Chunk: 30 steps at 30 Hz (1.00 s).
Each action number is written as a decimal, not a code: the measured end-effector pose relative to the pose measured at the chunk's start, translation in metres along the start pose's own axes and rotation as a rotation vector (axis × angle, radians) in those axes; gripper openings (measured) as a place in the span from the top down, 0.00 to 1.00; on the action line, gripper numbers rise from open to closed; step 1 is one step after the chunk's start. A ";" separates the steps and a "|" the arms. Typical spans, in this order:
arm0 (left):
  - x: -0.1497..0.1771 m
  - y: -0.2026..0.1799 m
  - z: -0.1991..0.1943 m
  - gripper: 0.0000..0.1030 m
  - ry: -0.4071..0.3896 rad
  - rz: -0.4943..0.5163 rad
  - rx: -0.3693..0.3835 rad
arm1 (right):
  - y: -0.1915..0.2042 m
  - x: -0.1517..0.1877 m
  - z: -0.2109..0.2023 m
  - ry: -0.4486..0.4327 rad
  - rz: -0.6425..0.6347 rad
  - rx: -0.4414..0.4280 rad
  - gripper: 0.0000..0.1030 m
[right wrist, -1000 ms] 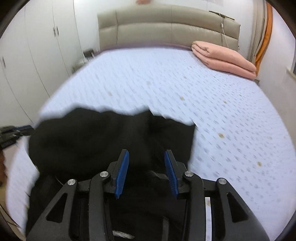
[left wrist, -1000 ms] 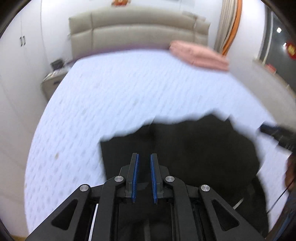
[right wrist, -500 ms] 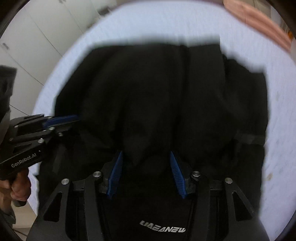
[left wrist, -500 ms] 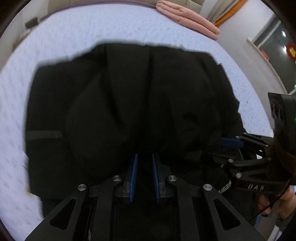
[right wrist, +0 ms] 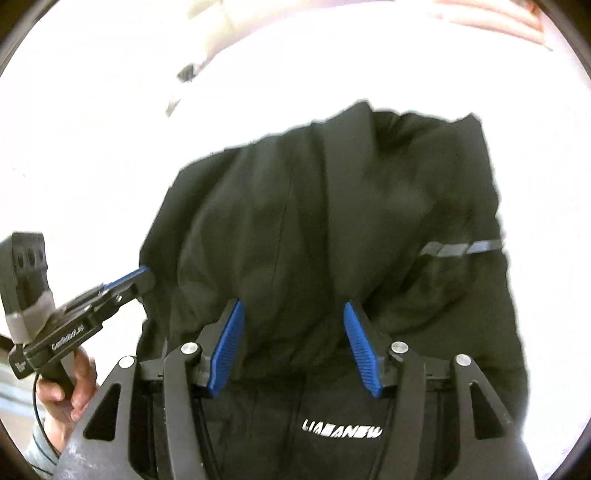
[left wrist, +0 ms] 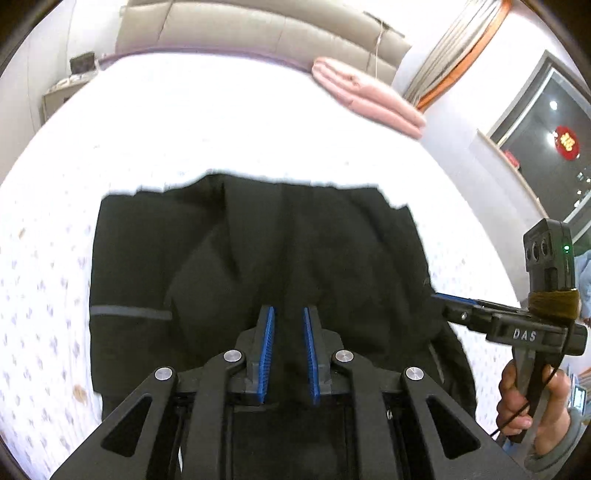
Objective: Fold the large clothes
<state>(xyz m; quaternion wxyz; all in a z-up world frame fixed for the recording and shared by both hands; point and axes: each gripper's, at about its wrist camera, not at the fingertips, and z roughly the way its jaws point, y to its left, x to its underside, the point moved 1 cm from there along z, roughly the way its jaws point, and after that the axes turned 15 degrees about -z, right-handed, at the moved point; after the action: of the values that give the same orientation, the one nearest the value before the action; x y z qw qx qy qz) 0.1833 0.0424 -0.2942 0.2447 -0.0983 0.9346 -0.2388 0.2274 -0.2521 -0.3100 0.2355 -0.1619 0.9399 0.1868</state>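
A black jacket [left wrist: 295, 240] with a grey stripe [left wrist: 129, 312] lies spread on the white patterned bed [left wrist: 221, 122], its near hem under both grippers. My left gripper [left wrist: 288, 312] holds its blue pads close together with black fabric running between them. Seen from the right wrist, the left gripper [right wrist: 142, 273] pinches the jacket's [right wrist: 332, 221] left edge. My right gripper [right wrist: 293, 304] is opening, its pads wide apart above the cloth and not pressing it. A white logo [right wrist: 341, 432] shows below it. From the left wrist, the right gripper [left wrist: 441, 297] sits at the jacket's right edge.
A folded pink blanket [left wrist: 369, 99] lies at the bed's far right corner, before a beige headboard [left wrist: 258, 33]. A nightstand [left wrist: 62, 92] stands at the far left. A ledge and dark window [left wrist: 535, 155] are on the right. A hand [left wrist: 524, 398] grips each handle.
The jacket has gone from hanging bunched near the bed's front to lying spread flat. Both grippers have sunk toward it. The right gripper's pads have moved wider apart.
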 end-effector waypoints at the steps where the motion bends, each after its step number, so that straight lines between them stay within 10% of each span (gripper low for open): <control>1: -0.003 -0.005 0.006 0.83 -0.006 0.001 -0.006 | -0.005 -0.006 -0.001 -0.017 0.008 0.003 0.41; 8: 0.007 0.044 0.081 0.84 0.131 -0.131 -0.066 | -0.038 0.002 0.073 0.147 0.043 0.137 0.53; 17: 0.021 0.037 0.079 0.84 0.100 -0.100 -0.103 | -0.038 0.020 0.086 0.100 -0.001 0.135 0.56; 24: 0.051 0.019 0.028 0.84 0.091 -0.049 -0.148 | -0.038 0.055 0.041 0.027 -0.043 0.041 0.54; 30: 0.098 0.033 -0.005 0.84 0.081 -0.069 -0.186 | -0.017 0.137 -0.022 0.004 -0.099 0.172 0.51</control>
<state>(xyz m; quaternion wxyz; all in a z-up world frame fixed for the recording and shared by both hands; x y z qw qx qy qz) 0.0942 0.0435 -0.3464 0.1880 -0.1430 0.9580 -0.1629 0.1116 -0.3062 -0.3655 0.2558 -0.1878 0.9437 0.0934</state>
